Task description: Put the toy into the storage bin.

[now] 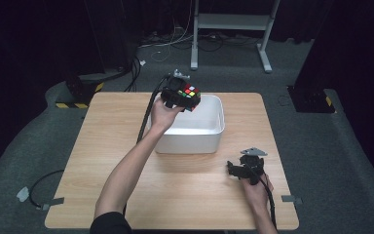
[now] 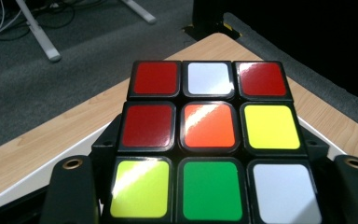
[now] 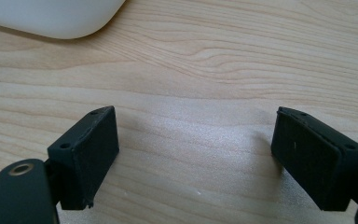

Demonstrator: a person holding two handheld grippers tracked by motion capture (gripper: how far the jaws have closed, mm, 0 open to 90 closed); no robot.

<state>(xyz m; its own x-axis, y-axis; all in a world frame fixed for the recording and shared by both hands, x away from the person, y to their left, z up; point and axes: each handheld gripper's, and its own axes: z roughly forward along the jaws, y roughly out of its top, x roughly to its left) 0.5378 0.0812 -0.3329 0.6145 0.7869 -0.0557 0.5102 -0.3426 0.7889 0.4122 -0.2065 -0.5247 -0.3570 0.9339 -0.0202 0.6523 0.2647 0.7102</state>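
While the wooden counter [image 1: 185, 190] carries a white bin [image 1: 209, 136] near its far middle, the left tongs [image 1: 187, 97] grip a scrambled puzzle cube [image 1: 190, 91] above the bin's far left corner; the right tongs [image 1: 233, 169] hang spread wide over bare wood at the near right.

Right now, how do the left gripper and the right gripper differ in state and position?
The left gripper is shut on the puzzle cube, while the right gripper stands open with nothing between its fingers. The left gripper is raised over the white bin; the right gripper sits low over the bare wooden table, apart from the bin. Both are black and hand-held.
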